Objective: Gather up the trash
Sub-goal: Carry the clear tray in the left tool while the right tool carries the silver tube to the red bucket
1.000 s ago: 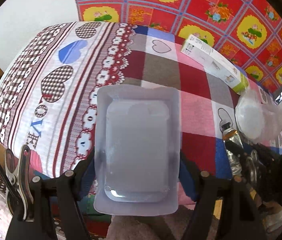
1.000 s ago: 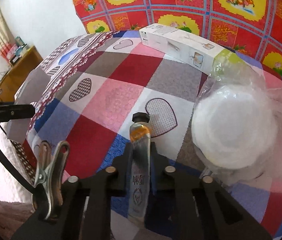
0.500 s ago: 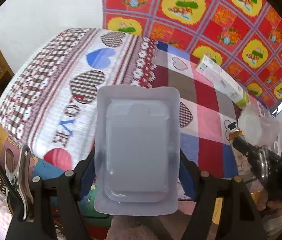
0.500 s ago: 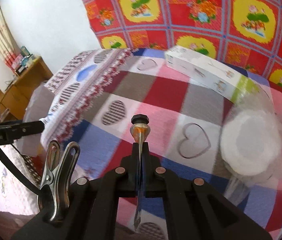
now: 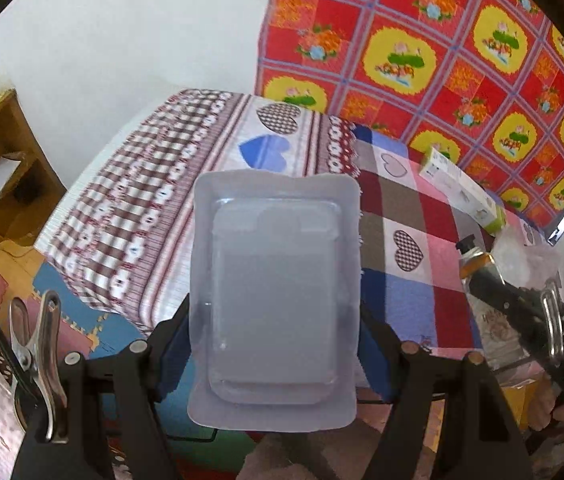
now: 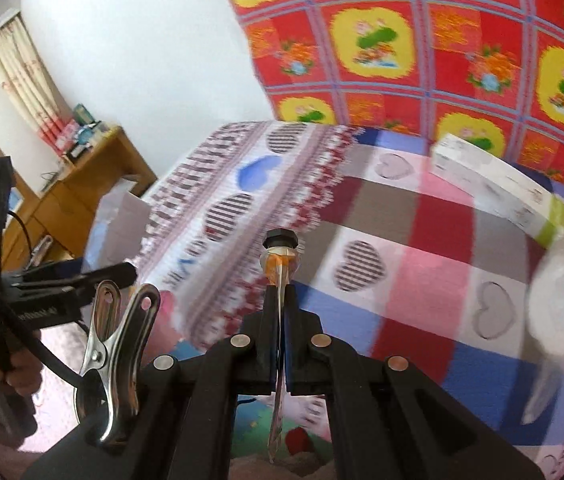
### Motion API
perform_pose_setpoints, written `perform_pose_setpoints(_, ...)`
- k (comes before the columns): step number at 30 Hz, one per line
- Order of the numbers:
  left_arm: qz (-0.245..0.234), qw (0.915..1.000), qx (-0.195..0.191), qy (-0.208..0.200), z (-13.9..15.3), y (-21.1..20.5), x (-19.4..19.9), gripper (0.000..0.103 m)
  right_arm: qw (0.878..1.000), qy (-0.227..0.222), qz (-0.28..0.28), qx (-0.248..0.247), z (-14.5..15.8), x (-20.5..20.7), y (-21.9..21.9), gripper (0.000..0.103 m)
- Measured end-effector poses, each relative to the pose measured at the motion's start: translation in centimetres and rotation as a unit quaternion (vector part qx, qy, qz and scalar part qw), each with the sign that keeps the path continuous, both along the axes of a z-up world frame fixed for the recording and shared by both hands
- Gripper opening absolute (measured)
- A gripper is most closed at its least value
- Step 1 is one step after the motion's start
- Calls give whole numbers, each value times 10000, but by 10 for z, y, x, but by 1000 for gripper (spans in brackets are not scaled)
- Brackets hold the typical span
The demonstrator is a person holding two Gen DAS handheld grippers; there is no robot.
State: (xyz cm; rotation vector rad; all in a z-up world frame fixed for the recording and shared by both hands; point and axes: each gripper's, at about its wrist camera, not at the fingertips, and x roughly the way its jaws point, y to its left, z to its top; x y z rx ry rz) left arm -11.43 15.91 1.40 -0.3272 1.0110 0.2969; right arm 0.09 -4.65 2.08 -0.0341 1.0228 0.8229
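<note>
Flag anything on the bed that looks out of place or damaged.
Nothing looks spilled or broken. Two stray items lie on the quilt: a long white box near the patterned wall cloth and a crumpled clear plastic bag beside it. The flattened tube and plastic tray are already in the jaws.

We see both views in bright, even daylight; in the right wrist view it comes from the curtained window at the left. The fisheye lens bends all lines and darkens the corners. The patchwork heart-printed bedspread is smeared by motion blur, stronger in the right view. The frosted translucent plastic tray shows a soft glare.
</note>
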Motion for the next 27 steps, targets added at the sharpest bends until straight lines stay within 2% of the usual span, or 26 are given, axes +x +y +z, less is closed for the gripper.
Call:
perform_pose_setpoints(7,317,9994,48,-138,15,37,-18,75,9990,-26,407,162,14,-13,56,3)
perform_pose_setpoints(13,652,9976,27,-237,21,70,-30,75,9967,98,744,296,15,-11,100,3)
perform_pose_setpoints(20,878,9958,41,-265,21,109,-34,76,9913,-81,1252,394,18,-9,155,3)
perform_pose_setpoints(27,1034,9944,-50,-204,11,161,-26,76,9868,-152,1535,501,14,0,212,3)
